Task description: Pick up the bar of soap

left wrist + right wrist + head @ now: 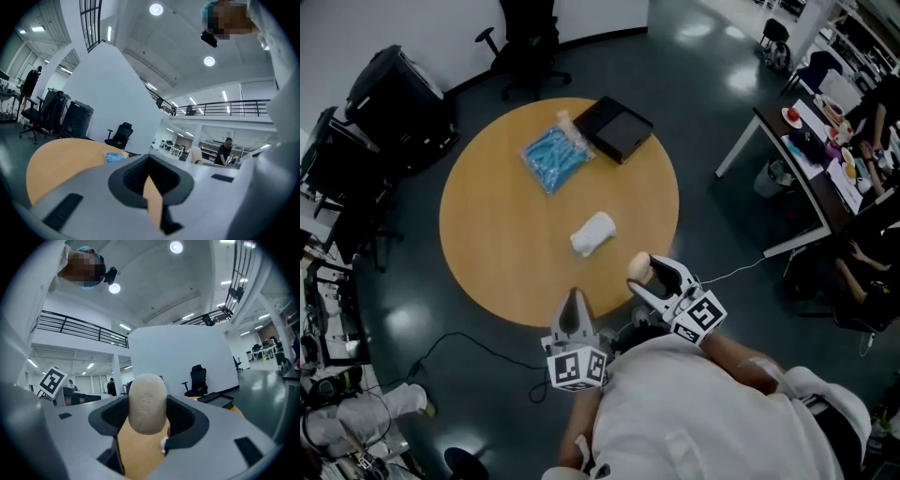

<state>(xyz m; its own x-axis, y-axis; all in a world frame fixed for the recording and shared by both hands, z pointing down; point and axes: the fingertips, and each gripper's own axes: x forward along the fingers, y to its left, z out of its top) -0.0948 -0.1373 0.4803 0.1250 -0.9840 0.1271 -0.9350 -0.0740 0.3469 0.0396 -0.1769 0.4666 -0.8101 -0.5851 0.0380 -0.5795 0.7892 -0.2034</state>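
A round wooden table stands on a dark glossy floor in an open office, with desks off to the right and office chairs beyond its far edge. On the far part of the table lie a blue packet and, just beside it to the right, a black box. Near the middle lies a white bundle, perhaps a rolled cloth; it is too small to be sure.

The right tongs hang over the near right edge of the table and pinch the soap. In the right gripper view the pale oval soap stands upright between the dark pads, clear of the wood below.

The left tongs are at the near edge, apart from the right ones. In the left gripper view they are pressed together with nothing between them, only a narrow slit showing the table.
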